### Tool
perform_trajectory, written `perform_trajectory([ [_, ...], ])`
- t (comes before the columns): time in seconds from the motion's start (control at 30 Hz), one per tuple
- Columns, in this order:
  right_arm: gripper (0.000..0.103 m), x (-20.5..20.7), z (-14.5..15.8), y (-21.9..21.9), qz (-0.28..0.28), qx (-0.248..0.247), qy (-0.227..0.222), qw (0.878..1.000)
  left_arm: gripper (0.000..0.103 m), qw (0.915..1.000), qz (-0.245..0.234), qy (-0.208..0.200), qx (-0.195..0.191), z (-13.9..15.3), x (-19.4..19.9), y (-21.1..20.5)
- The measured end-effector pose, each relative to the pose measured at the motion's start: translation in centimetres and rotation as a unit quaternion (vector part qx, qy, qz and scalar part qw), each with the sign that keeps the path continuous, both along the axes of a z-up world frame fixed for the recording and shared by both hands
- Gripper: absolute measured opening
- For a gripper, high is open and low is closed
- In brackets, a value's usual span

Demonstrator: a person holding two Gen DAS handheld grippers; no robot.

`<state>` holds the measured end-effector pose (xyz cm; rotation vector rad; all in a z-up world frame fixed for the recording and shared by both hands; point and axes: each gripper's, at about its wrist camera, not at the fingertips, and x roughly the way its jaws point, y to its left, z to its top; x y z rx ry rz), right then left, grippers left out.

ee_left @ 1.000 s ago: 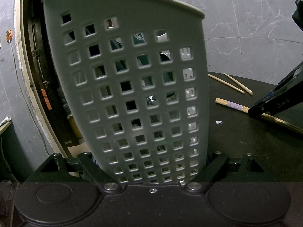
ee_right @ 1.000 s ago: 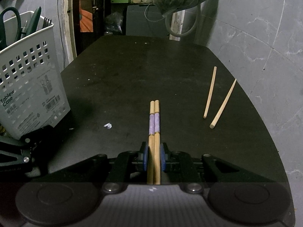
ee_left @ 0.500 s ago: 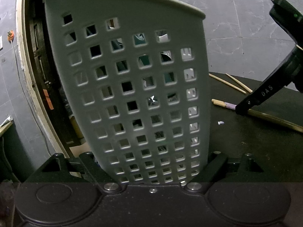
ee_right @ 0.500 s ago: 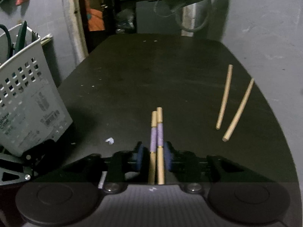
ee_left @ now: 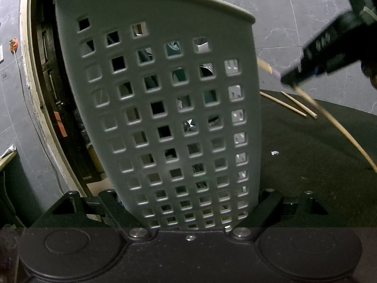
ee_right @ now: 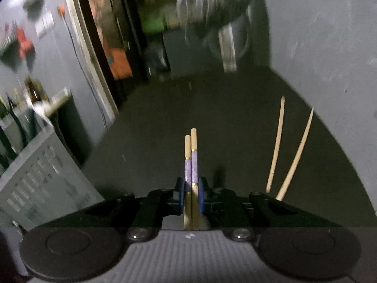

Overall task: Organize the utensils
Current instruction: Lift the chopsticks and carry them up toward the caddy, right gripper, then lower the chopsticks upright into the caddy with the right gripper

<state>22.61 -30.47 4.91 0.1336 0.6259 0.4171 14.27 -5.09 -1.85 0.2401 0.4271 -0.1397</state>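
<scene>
The banded chopsticks are clenched in the right hand-held gripper; the caddy is clamped by the left hand-held gripper (uneven tips could catch its rim).

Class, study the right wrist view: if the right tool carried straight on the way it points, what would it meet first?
Probably the bare black tabletop. The right tool, shut on purple-banded wooden chopsticks, points downward; two plain wooden chopsticks lie off to its right. Depth is unclear.
</scene>
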Motion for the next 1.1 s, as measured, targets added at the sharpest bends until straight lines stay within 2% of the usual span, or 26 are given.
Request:
perform_trajectory([
  [0.17, 0.014, -1.5, 1.8, -0.4, 0.002, 0.048, -0.091, 0.995, 0.087, 1.0, 0.002, -0.001, 0.005, 0.0, 0.0, -0.3],
  [0.27, 0.014, -2.4, 2.5, -0.3, 0.009, 0.065, -0.148, 0.987, 0.087, 1.0, 0.002, -0.002, 0.007, 0.0, -0.1, -0.6],
  [0.4, 0.014, -3.2, 2.8, 0.1, 0.013, 0.078, -0.2, 0.977, 0.087, 1.0, 0.003, -0.002, 0.008, 0.0, -0.1, -0.8],
  [0.57, 0.014, -3.9, 4.0, 0.9, 0.011, 0.078, -0.236, 0.969, 0.087, 1.0, 0.002, -0.002, 0.007, 0.0, -0.2, -0.8],
  [0.8, 0.014, -5.4, 7.9, 2.8, 0.011, 0.054, -0.269, 0.962, 0.087, 1.0, 0.001, -0.001, 0.006, 0.0, -0.1, -0.7],
  [1.1, 0.014, -9.3, 13.9, 6.3, 0.068, 0.05, -0.334, 0.939, 0.088, 1.0, 0.001, -0.001, 0.007, 0.0, -0.1, -0.8],
])
